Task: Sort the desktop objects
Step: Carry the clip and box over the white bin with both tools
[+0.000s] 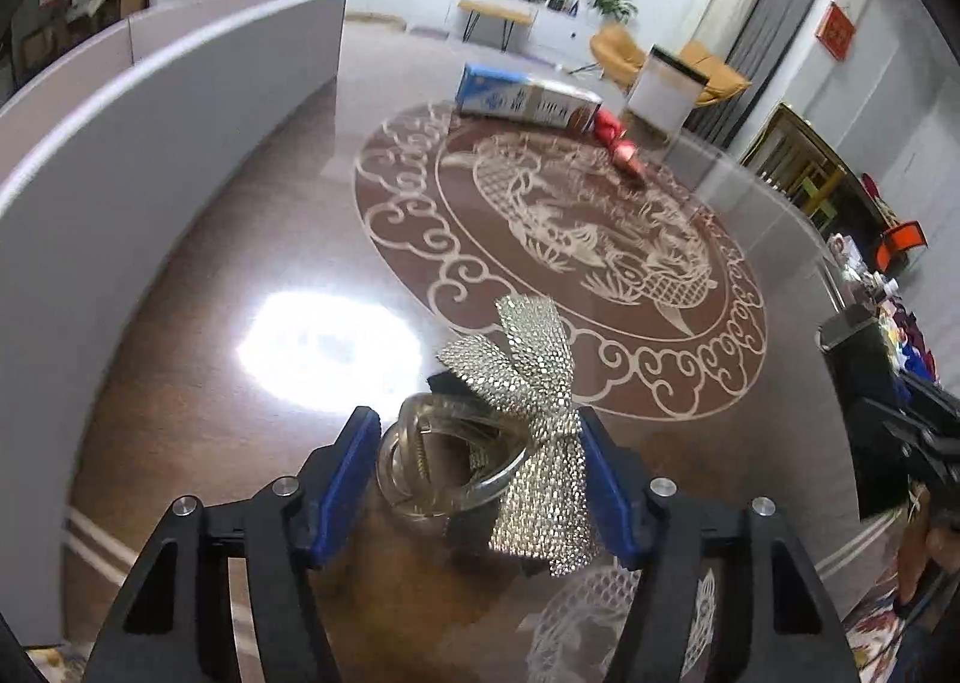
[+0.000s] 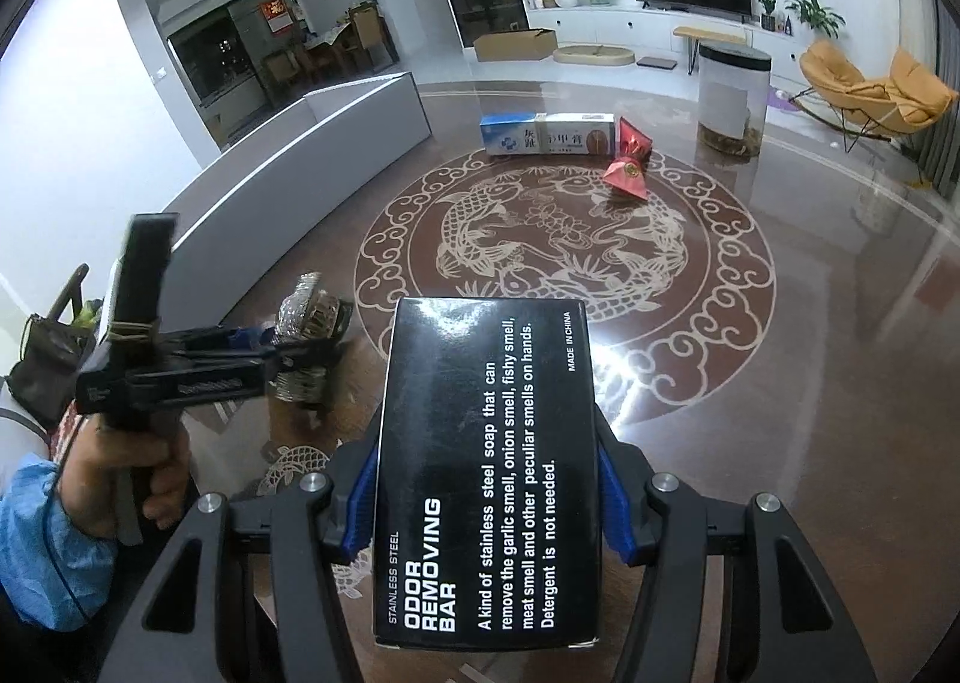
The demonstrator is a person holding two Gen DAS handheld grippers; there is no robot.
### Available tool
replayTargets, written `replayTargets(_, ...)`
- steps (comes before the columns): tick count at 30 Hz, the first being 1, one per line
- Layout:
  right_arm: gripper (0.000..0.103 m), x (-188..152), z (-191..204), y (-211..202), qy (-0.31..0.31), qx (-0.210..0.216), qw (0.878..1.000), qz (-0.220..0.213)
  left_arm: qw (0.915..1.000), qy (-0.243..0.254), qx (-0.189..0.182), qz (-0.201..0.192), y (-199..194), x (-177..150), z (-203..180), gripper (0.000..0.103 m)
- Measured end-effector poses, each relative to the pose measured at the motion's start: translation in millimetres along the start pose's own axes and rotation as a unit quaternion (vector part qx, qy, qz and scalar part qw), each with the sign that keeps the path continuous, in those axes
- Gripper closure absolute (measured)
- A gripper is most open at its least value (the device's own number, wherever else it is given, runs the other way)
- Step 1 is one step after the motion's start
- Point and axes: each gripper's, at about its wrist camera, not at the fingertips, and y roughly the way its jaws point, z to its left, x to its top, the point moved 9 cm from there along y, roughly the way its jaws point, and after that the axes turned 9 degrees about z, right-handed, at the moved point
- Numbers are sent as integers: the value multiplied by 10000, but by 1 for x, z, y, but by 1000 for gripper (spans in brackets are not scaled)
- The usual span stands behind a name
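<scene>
My left gripper [image 1: 480, 431] points down at the table, and its blue pads press both sides of a hair clip [image 1: 510, 443] with a sparkly silver bow and clear plastic loops. The right wrist view shows this gripper [image 2: 288, 347] from the side at the left, with the silver bow [image 2: 306, 311] between its fingers. My right gripper [image 2: 486, 479] is shut on a black box [image 2: 489, 383] printed "odor removing bar". It holds the box lengthwise above the table.
A blue and white carton [image 2: 549, 132] lies at the far side of the brown table [image 2: 780, 383], and a red pouch [image 2: 627, 173] sits beside it. A clear canister with a black lid [image 2: 733, 101] stands at the far right. A grey bin wall [image 2: 300, 167] runs along the left. A hand [image 2: 162, 473] in a blue sleeve holds the left gripper.
</scene>
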Motion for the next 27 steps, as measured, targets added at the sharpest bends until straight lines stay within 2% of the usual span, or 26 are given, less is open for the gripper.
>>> replayTargets(4,44,5,4,2,-111,13,9999,87,9995,-90,-143,-273,-40,1,10,39)
replayTargets(8,44,30,19,2,-275,141,9995,64,9968,-356,-329,-631,-94,12,35,39)
replayTargets(12,44,77,62,1,-558,473,9973,-110,9942,-502,-48,-946,-151,26,85,39)
replayTargets(14,44,107,103,4,-812,742,9937,-205,9921,-666,259,-1026,-174,35,129,39)
replayTargets(17,44,146,176,10,-1248,1159,9849,-307,9884,-1012,611,-950,-193,47,195,39)
replayTargets(21,44,182,278,30,-1777,1639,9700,-270,9830,-1374,1017,-667,-193,63,270,39)
replayTargets(24,44,195,344,65,-2081,1839,9607,8,9800,-1494,1265,-346,-180,67,310,39)
replayTargets(27,44,193,383,107,-2267,1824,9558,430,9783,-1631,1276,-74,-164,66,335,39)
